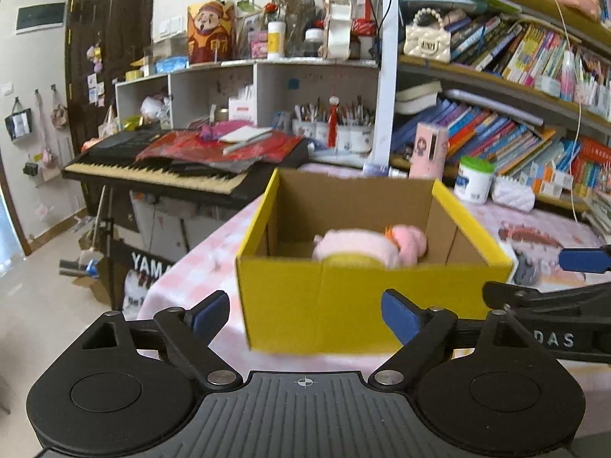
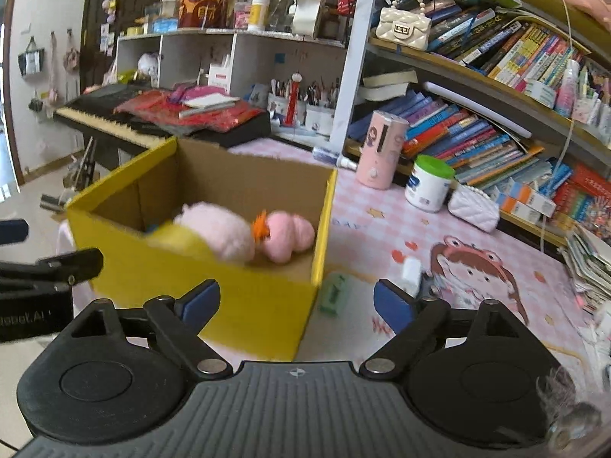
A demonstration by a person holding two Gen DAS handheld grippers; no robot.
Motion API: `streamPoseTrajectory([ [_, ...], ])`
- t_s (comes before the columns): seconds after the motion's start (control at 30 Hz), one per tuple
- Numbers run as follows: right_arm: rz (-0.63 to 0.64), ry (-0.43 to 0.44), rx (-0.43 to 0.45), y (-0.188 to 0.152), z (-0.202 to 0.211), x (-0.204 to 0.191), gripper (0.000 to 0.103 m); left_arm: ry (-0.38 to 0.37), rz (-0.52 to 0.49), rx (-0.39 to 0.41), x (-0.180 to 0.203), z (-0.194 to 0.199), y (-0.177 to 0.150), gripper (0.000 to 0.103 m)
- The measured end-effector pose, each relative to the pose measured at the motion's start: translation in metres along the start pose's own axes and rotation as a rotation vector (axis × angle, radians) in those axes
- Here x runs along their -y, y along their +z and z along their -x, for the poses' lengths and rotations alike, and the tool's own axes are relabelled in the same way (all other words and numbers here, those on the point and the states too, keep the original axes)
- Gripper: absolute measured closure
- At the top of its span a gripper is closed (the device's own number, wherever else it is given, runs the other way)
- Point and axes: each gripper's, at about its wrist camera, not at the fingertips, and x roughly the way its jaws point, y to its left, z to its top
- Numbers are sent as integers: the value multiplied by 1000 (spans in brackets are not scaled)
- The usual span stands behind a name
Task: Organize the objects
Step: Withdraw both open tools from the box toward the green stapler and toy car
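From the left wrist camera, the left gripper hangs in front of a yellow box that stands open on a table with a pink checked cloth. Its jaws are spread wide with nothing between them. Inside the box lies a pink plush toy, blurred, resting against the near wall. Part of the right gripper shows at the right edge. Behind the box stand a white tub with a green lid and a pink canister, and a keyboard sits to the left.

From the right wrist camera, the right gripper faces the box's right corner, jaws spread and holding nothing. The plush toy lies inside. Just beside the box on the cloth lies a small green packet, and near it a small white item, possibly an eraser, too blurred to be sure. The tub and canister stand farther back.
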Motion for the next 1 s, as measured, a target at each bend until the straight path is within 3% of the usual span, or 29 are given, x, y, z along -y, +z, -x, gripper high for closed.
streamPoseTrajectory([
  [0.47,-64,-19,-112,-63,43,-17,15,-24,-50,-108,-3,38,-47,14],
  [0.7,-97,-45,-162,-87,58,-12,14,-93,-107,-144,14,44,-58,14],
  [1.0,-174,-144,-183,-101,73,20,12,-199,-178,-141,50,41,-56,14],
])
